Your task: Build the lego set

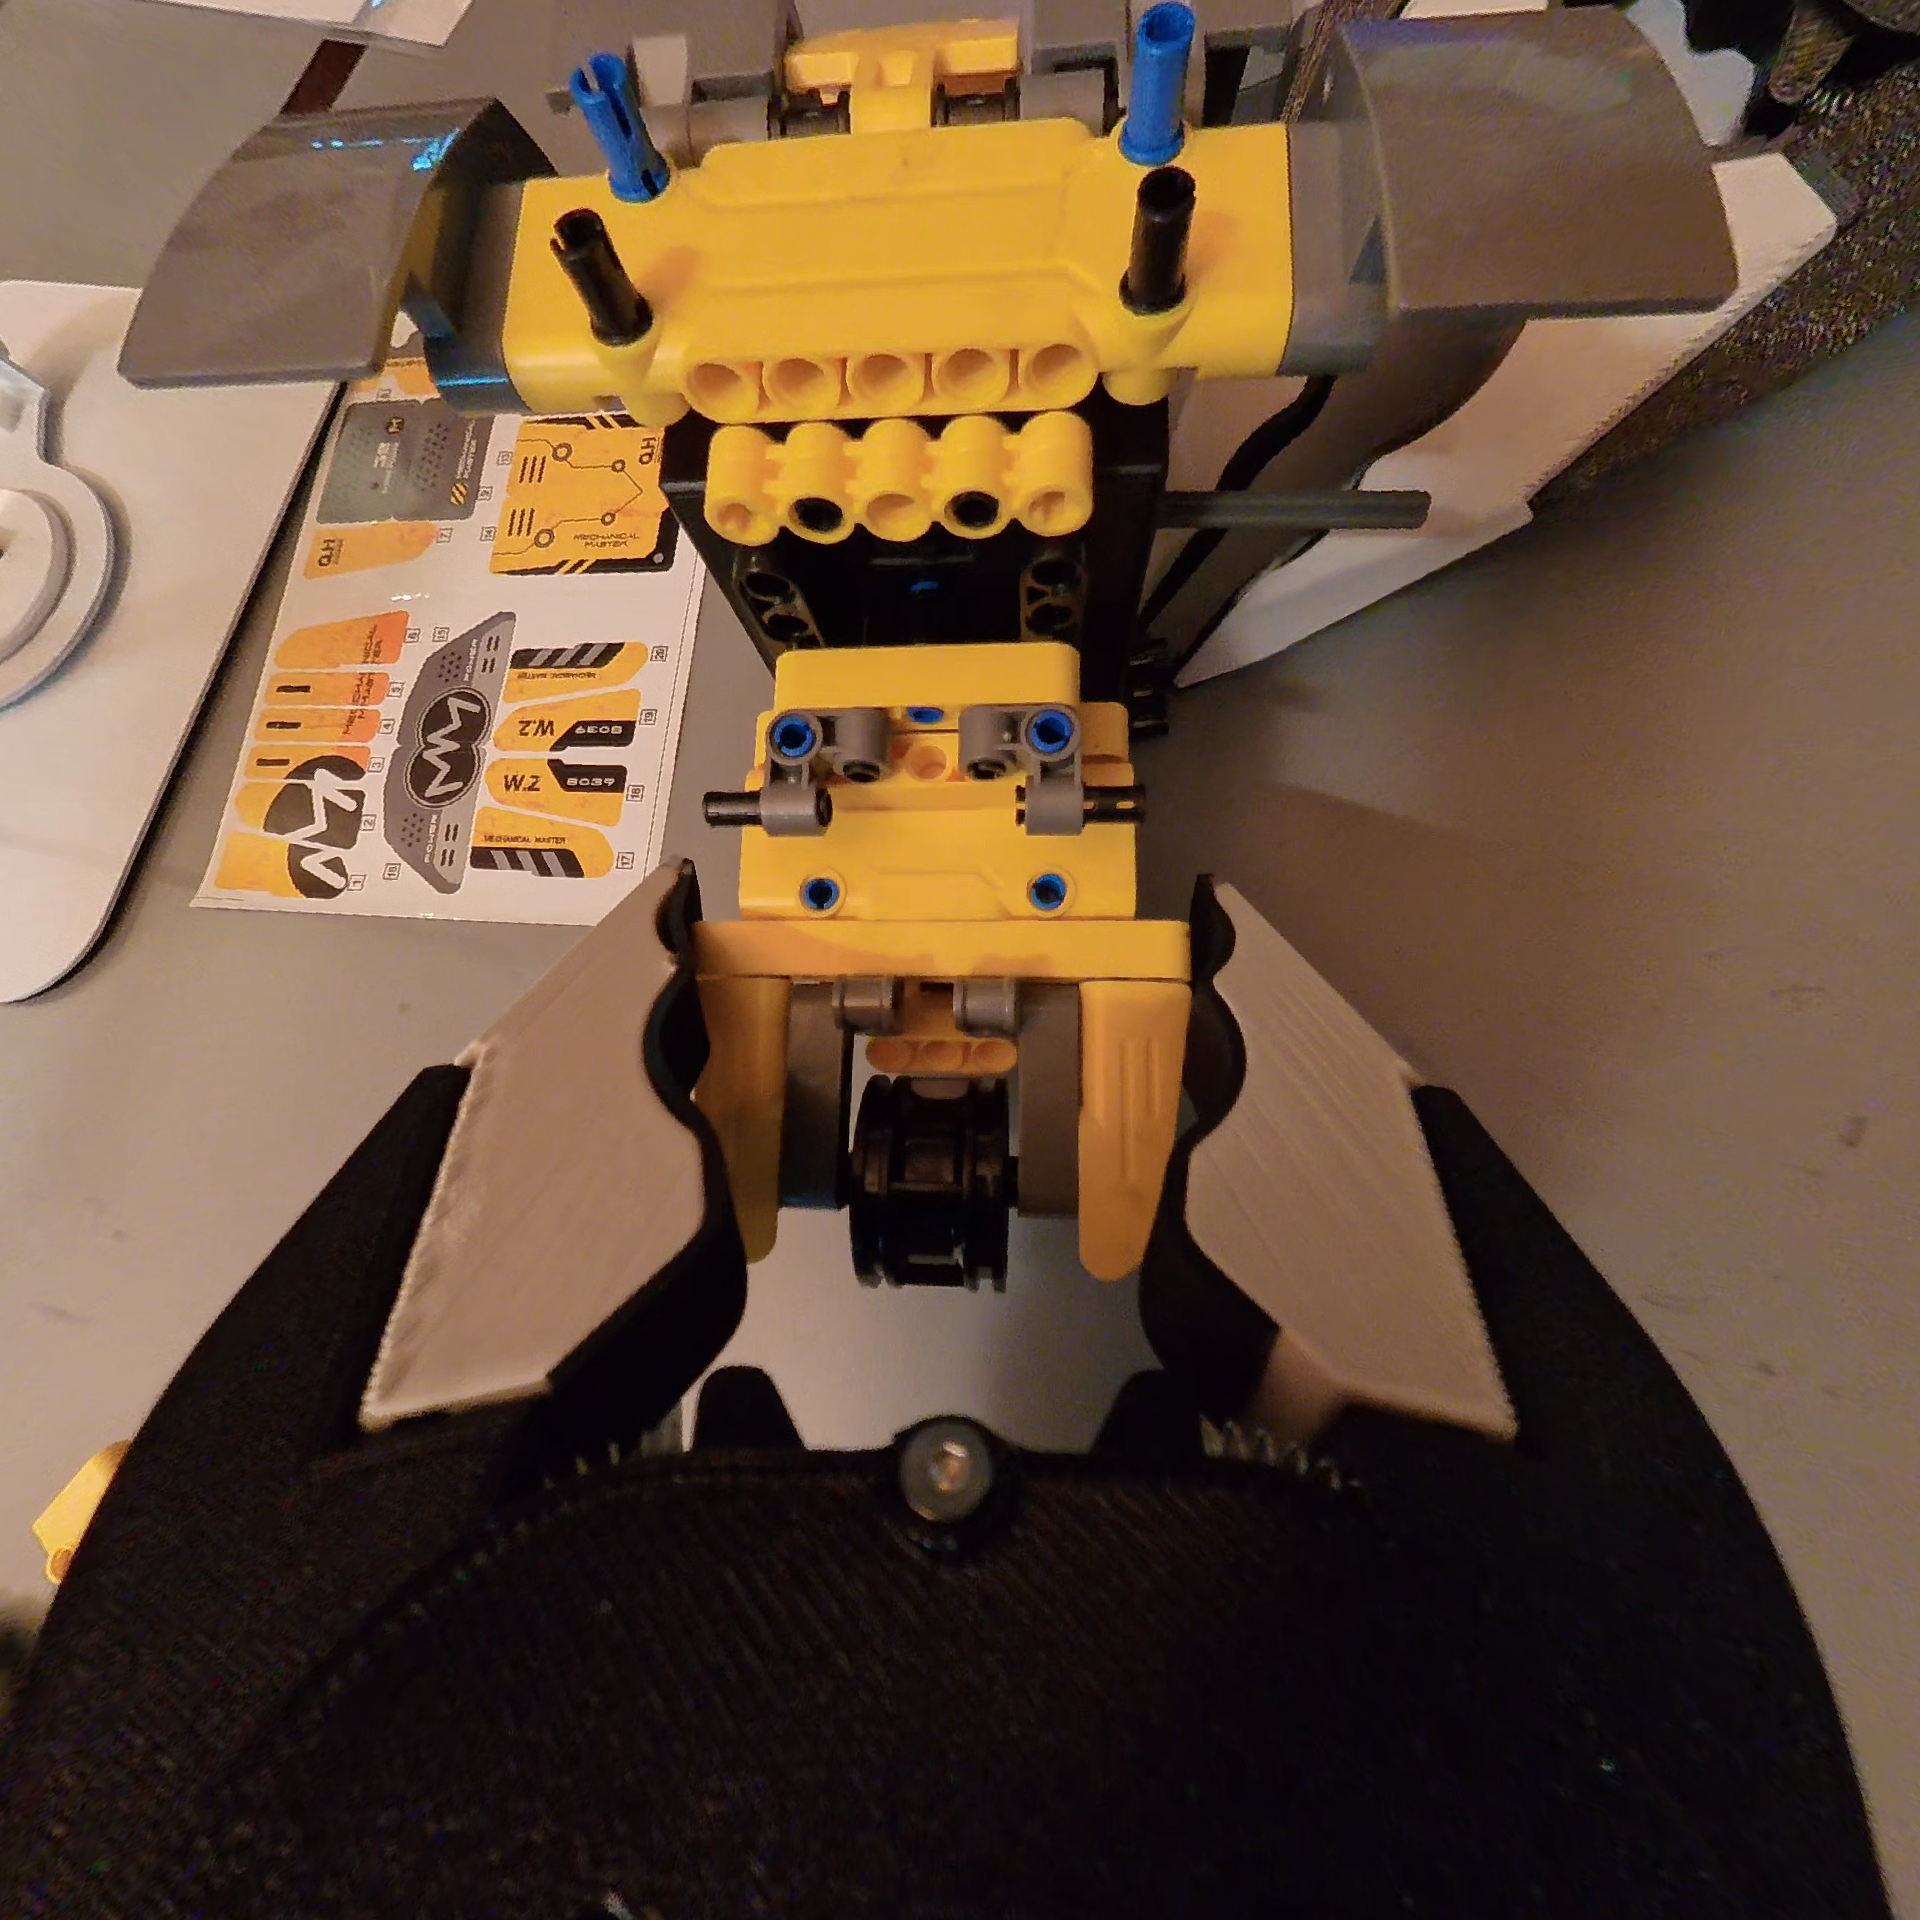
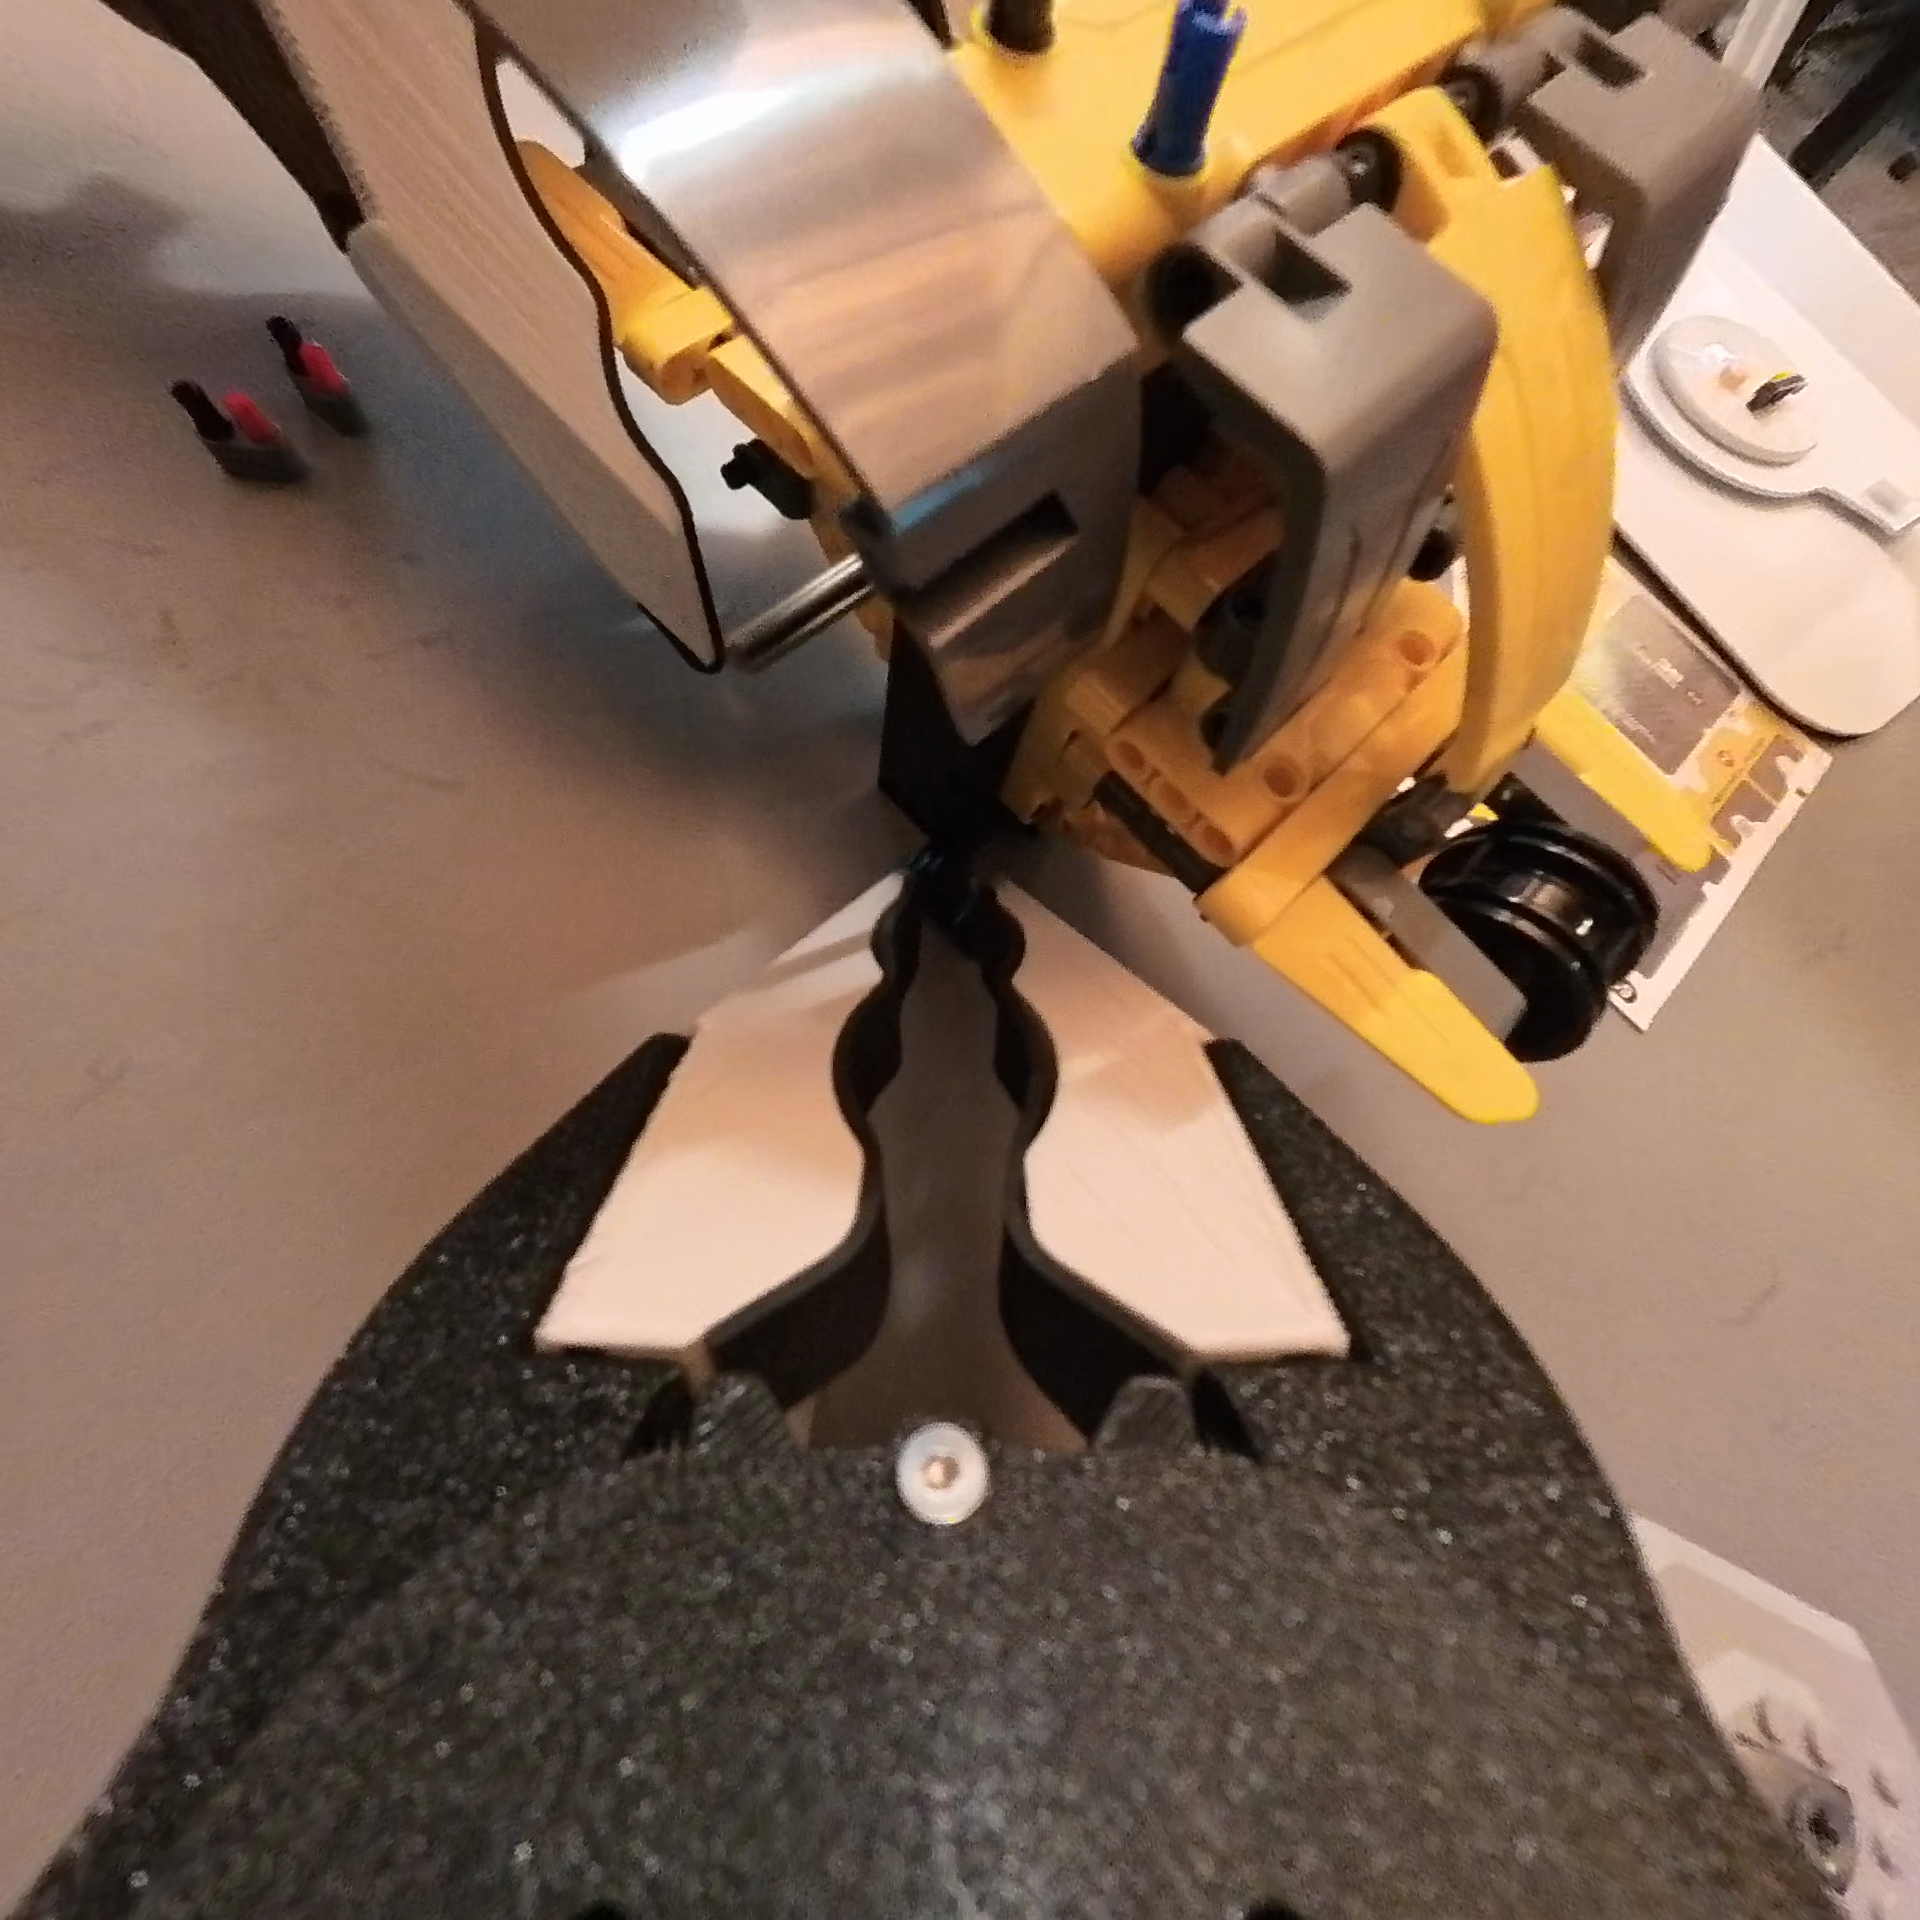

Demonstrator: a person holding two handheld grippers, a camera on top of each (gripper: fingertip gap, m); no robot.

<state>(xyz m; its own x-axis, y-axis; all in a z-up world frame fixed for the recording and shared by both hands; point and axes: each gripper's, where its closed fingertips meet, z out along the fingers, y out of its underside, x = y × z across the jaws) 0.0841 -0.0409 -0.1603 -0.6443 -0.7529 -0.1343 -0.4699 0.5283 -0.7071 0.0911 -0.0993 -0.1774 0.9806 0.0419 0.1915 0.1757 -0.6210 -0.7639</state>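
Note:
A yellow, grey and black brick-built vehicle model [image 1: 914, 249] fills the middle of the left wrist view. My left gripper [image 1: 935, 935] is shut on its yellow rear block, above a black wheel [image 1: 930, 1184]. Blue and black pins stand on the far yellow beam. In the right wrist view the model [image 2: 1351, 727] is tilted, with my left gripper's finger [image 2: 499, 343] at its upper left. My right gripper [image 2: 951, 894] is shut on a small black piece [image 2: 951, 868] at the model's black side frame. Its white fingers [image 1: 1382, 592] show at the model's right side.
A sticker sheet [image 1: 447, 727] lies on the grey table [image 1: 1558, 935] left of the model and also shows in the right wrist view [image 2: 1725, 748]. A white tray [image 1: 62, 623] lies beyond it. Two small grey-and-red pieces [image 2: 249, 431] lie on the table. A grey axle [image 1: 1299, 509] sticks out sideways.

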